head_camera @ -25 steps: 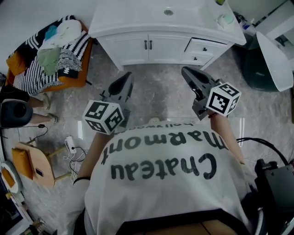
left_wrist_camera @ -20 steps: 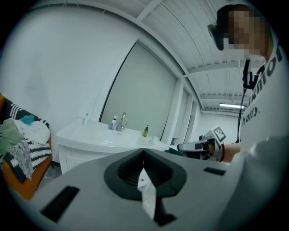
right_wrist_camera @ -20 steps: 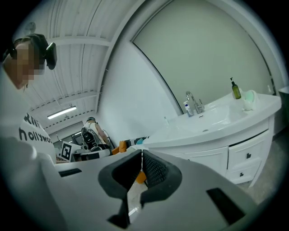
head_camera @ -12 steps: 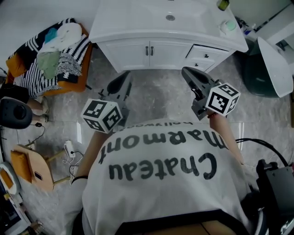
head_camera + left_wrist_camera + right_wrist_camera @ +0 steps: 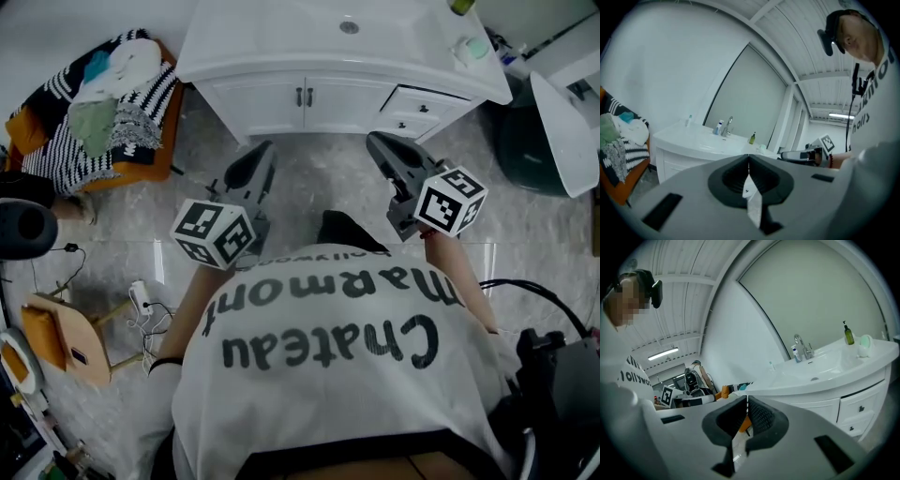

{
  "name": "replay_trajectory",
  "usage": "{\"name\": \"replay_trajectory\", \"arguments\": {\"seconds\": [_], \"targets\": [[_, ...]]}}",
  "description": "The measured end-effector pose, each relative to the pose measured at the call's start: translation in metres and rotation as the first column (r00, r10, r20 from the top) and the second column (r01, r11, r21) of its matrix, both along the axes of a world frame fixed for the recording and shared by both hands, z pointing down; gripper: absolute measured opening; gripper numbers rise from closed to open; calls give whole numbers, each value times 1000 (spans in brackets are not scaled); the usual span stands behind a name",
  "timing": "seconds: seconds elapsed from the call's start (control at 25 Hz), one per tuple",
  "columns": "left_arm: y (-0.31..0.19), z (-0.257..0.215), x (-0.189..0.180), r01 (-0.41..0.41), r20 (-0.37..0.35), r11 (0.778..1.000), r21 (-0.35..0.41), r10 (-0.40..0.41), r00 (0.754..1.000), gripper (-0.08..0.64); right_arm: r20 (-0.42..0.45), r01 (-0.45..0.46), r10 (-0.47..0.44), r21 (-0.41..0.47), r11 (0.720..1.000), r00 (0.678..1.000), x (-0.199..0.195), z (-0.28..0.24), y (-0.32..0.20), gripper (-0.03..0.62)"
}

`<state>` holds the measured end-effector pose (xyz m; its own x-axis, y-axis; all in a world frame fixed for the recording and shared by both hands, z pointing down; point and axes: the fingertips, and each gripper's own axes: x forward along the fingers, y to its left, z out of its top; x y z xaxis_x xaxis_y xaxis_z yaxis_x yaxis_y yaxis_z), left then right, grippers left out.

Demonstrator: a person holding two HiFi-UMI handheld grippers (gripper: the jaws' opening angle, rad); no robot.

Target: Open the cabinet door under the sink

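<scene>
The white sink cabinet point(image 5: 234, 61) stands at the top of the head view. Its two doors point(image 5: 272, 101) are closed, with a pair of dark handles point(image 5: 303, 96) at the middle seam. Both grippers hover over the floor in front of it, apart from it. My left gripper point(image 5: 260, 152) is shut and empty, pointing at the left door. My right gripper point(image 5: 374, 142) is shut and empty, below the drawers point(image 5: 413, 99). In the left gripper view the jaws point(image 5: 748, 157) meet before the cabinet point(image 5: 675, 157). The right gripper point(image 5: 746, 399) faces the basin front point(image 5: 820, 411).
An orange chair point(image 5: 141, 164) piled with striped clothes stands left of the cabinet. A dark bin point(image 5: 525, 141) and white lid point(image 5: 567, 117) sit on the right. A wooden stool point(image 5: 66, 337) and cables lie lower left, black equipment point(image 5: 562, 384) lower right. Bottles and a faucet point(image 5: 727, 125) stand on the countertop.
Both grippers have advanced a little toward the cabinet, staying shut. A dark shoe has come into sight on the floor between them.
</scene>
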<state>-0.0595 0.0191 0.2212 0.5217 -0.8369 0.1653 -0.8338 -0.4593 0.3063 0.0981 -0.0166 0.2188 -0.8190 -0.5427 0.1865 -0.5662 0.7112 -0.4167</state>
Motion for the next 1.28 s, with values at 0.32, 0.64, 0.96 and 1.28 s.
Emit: {"name": "replay_trajectory", "arguments": {"seconds": [0.32, 0.64, 0.96, 1.28], "targets": [[-33, 16, 12, -62, 78, 997, 45, 58, 995, 8, -22, 52, -52, -15, 999, 998, -24, 22, -34, 15], [-105, 74, 13, -127, 74, 987, -101, 135, 988, 9, -95, 117, -128, -115, 986, 987, -56, 88, -110, 15], [-189, 190, 5, -66, 110, 961, -269, 98, 989, 8, -142, 166, -204, -240, 956, 969, -87, 201, -181, 15], [-232, 276, 1, -71, 217, 928, -365, 159, 963, 9, -213, 173, -241, -291, 941, 947, -96, 285, -232, 15]]}}
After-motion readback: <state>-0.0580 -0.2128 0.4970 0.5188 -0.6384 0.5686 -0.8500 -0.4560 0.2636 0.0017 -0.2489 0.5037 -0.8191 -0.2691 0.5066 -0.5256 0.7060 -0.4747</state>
